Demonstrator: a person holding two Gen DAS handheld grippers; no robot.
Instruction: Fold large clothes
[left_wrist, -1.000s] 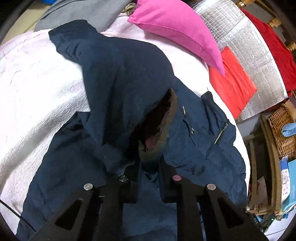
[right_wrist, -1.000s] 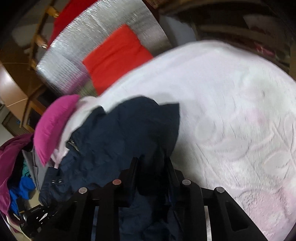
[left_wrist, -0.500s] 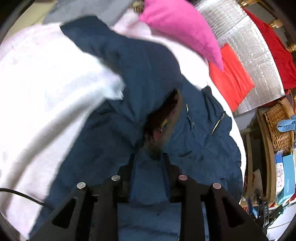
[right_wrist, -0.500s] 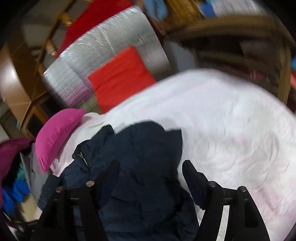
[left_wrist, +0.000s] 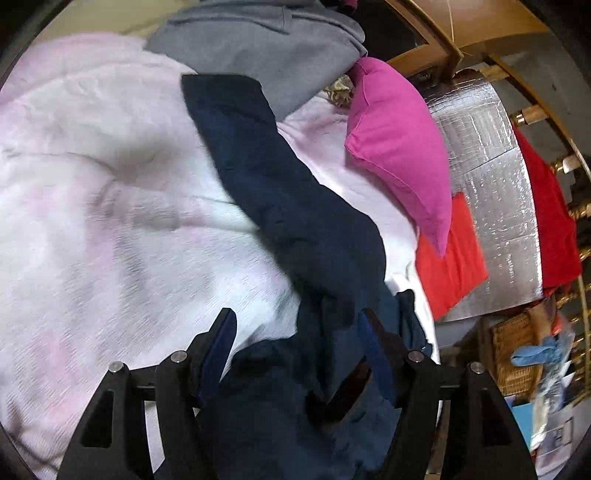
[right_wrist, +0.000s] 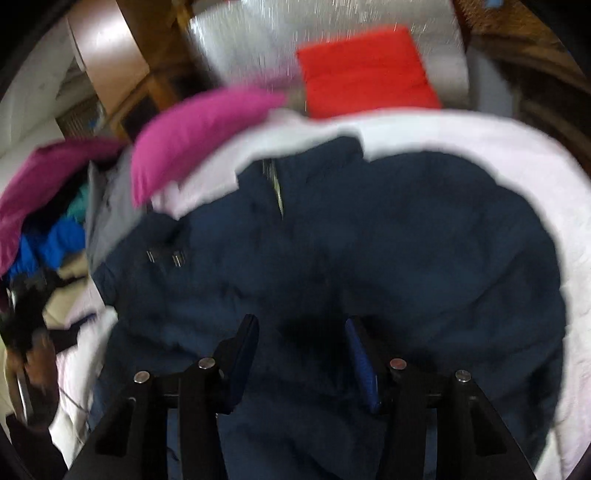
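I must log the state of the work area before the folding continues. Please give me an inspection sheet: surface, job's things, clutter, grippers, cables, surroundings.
Surface: pale pink blanket covers the bed, rumpled.
Job's things: navy jacket lies spread on the blanket; one long part stretches toward the far end.
Clutter: pink pillow, grey garment, red cushion beside the bed.
Grippers: left gripper jaws opening, jacket fabric between them, not pinched; right gripper jaws closing above the jacket, pads not pressing on it.
Cables: nothing seen.
Surroundings: silver foil sheet, wicker basket, wooden furniture, a pile of clothes at one side; the right view is blurred.
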